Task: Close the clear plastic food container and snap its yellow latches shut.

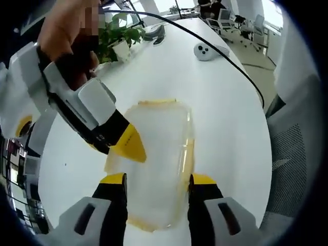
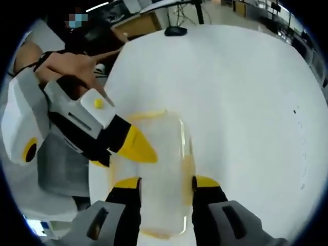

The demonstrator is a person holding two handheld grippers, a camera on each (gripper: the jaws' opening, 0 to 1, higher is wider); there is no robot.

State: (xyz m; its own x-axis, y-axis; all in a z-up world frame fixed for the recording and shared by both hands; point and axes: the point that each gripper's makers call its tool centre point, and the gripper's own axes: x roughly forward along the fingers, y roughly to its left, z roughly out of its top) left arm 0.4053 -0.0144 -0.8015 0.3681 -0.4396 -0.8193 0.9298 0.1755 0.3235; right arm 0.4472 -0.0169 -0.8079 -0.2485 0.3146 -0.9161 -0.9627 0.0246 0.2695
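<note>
A clear plastic food container (image 1: 154,154) lies flat on the white table (image 1: 225,128) with its lid on. Yellow latches show on its far end (image 1: 156,102) and along its right side (image 1: 188,160). My left gripper (image 1: 158,182) is open, its yellow-tipped jaws standing over the near end of the container. The right gripper's yellow tip (image 1: 130,146) touches the container's left edge. In the right gripper view the container (image 2: 159,164) lies under my open right gripper (image 2: 166,183), and the left gripper's yellow tip (image 2: 138,146) rests on the container's left part.
At the far end of the table stand a potted plant (image 1: 120,38) and a white round device (image 1: 205,51), and a black cable (image 1: 241,69) runs past them. A mesh chair (image 1: 292,154) is beside the table's right edge. A person's hand (image 2: 72,64) holds the left gripper.
</note>
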